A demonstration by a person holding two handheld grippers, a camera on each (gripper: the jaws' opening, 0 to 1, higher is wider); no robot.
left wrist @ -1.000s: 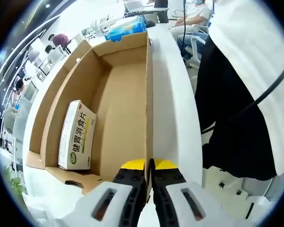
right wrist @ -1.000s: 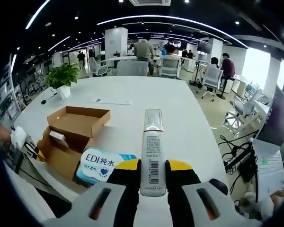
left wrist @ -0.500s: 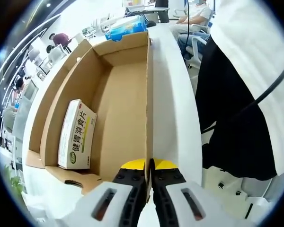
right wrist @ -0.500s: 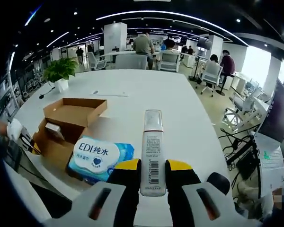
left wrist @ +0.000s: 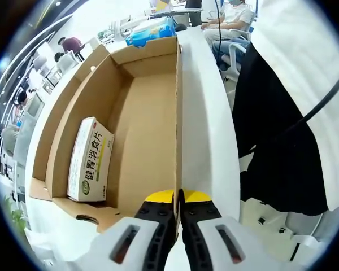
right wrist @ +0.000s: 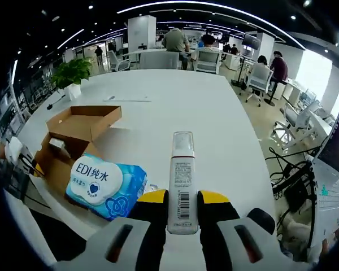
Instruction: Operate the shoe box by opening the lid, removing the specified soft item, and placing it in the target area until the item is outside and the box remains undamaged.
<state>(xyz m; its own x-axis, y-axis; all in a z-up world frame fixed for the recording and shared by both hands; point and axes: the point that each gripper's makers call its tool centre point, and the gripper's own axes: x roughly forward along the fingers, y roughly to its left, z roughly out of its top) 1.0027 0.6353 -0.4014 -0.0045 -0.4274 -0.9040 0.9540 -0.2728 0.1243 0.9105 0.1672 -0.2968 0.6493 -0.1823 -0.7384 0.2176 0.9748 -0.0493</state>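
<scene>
Left gripper [left wrist: 178, 199]: its fingers are pressed together on the thin upright cardboard wall of the shoe box [left wrist: 147, 130], pinching the wall's edge between the yellow tips.
Shoe box in the left gripper view: open-topped brown cardboard that runs away from the fingers; its bare floor lies just to the left of the pinched wall.
Medicine carton [left wrist: 91, 160]: white and green with Chinese print, lying flat inside the box, left of the fingers against the far side wall.
Counter in the left gripper view [left wrist: 206, 130]: a white strip just to the right of the pinched wall, running away from the fingers.
Person [left wrist: 288, 113]: dark and white clothing further right of the counter strip.
Wet wipes pack in the left gripper view [left wrist: 151, 31]: blue, beyond the box's far end.
Right gripper [right wrist: 182, 206]: its fingers are closed on a white tube [right wrist: 182, 183], which points straight ahead from between them, barcode facing up.
Wet wipes pack in the right gripper view [right wrist: 105, 188]: soft blue-and-white pack marked "EDI", lying on the white counter [right wrist: 175, 113] left of the fingers, outside the box and just beside it.
Shoe box in the right gripper view [right wrist: 73, 135]: further left and ahead, lid flap open.
Potted plant [right wrist: 72, 76]: far left on the counter.
Background: chairs and seated people beyond the counter's far end.
</scene>
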